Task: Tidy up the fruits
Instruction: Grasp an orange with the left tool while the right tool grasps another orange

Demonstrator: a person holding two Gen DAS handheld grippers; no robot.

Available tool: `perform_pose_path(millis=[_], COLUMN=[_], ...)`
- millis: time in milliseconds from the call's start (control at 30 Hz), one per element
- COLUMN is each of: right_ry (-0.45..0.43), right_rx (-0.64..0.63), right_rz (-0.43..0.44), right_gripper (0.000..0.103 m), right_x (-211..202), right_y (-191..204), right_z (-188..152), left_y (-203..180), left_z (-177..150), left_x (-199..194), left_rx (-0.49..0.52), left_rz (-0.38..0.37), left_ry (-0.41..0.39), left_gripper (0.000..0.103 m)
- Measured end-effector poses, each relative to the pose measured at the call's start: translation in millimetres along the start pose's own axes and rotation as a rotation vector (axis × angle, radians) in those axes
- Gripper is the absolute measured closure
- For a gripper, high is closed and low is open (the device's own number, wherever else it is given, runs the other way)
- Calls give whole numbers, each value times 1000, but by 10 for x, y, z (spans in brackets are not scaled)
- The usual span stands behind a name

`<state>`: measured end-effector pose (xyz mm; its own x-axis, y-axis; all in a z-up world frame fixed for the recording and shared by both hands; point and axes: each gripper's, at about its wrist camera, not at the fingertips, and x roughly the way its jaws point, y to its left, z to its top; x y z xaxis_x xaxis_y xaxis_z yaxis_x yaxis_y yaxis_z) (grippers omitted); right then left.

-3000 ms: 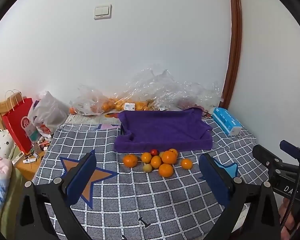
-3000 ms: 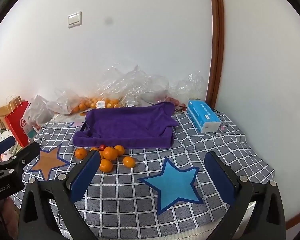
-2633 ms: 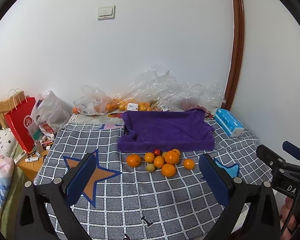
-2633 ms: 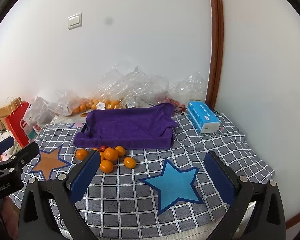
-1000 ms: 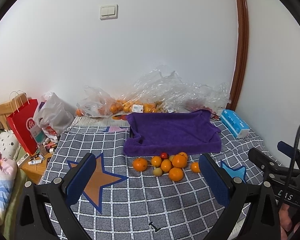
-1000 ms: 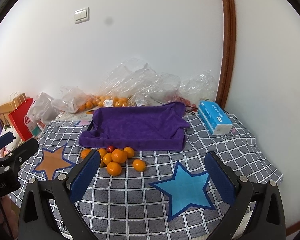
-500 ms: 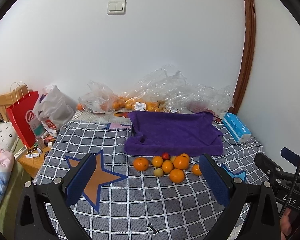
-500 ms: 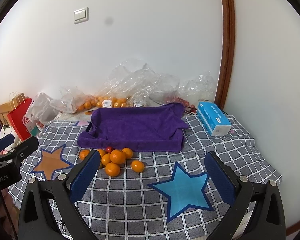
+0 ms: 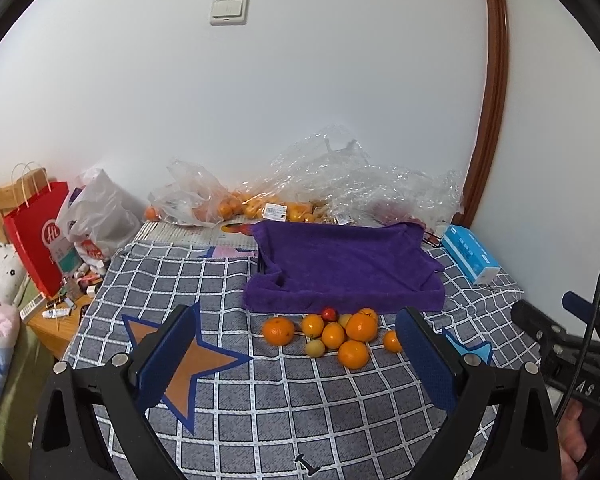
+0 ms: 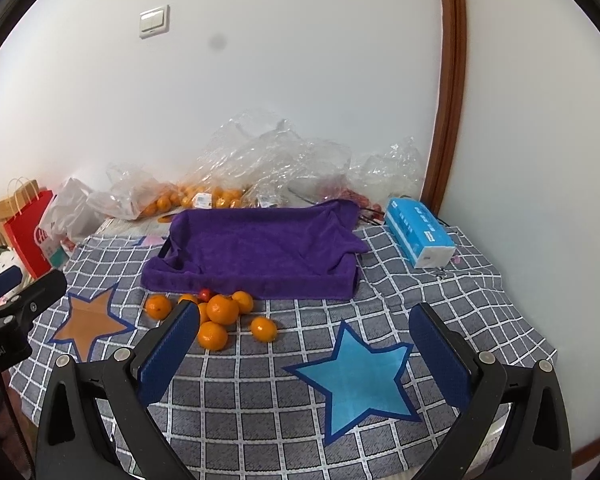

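Here both tongs (image 9: pixel 296 354) (image 10: pixel 314 346) gape empty, the right's pad (image 10: pixel 168 350) hiding some oranges (image 10: pixel 223 309).

A loose cluster of oranges (image 9: pixel 332 335) (image 10: pixel 222 309), most round and bright, lies on the checked cloth just in front of the purple towel-lined tray (image 9: pixel 346 267) (image 10: pixel 256 252). A small red fruit (image 9: pixel 329 314) (image 10: pixel 205 295) sits at the tray's front edge, and a pale yellow-green fruit (image 9: pixel 315 347) rests among the oranges. One orange (image 10: pixel 264 329) lies slightly apart on the cluster's right, and the tray itself holds no fruit.
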<state>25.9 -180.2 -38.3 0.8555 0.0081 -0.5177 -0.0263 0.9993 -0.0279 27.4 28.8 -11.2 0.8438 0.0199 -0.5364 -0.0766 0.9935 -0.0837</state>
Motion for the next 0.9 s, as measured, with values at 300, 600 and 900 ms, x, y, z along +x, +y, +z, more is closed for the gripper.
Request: perform_pose_path(millis=[300,600,900], right_ry=[2,28,148], right_rx=[42,35,-8], right_rz=[38,77,135], right_gripper=[0,0,35], right_x=[200,776,1457], right_y=[-72,-91,22], right_z=[82,4,-315], left_y=[65,236,561], left_z=[78,23,-286], left_x=[196,766,1382], left_rx=[19,-22,-95], left_rz=[5,30,48], left_ry=[5,47,211], left_gripper=[2,3,17])
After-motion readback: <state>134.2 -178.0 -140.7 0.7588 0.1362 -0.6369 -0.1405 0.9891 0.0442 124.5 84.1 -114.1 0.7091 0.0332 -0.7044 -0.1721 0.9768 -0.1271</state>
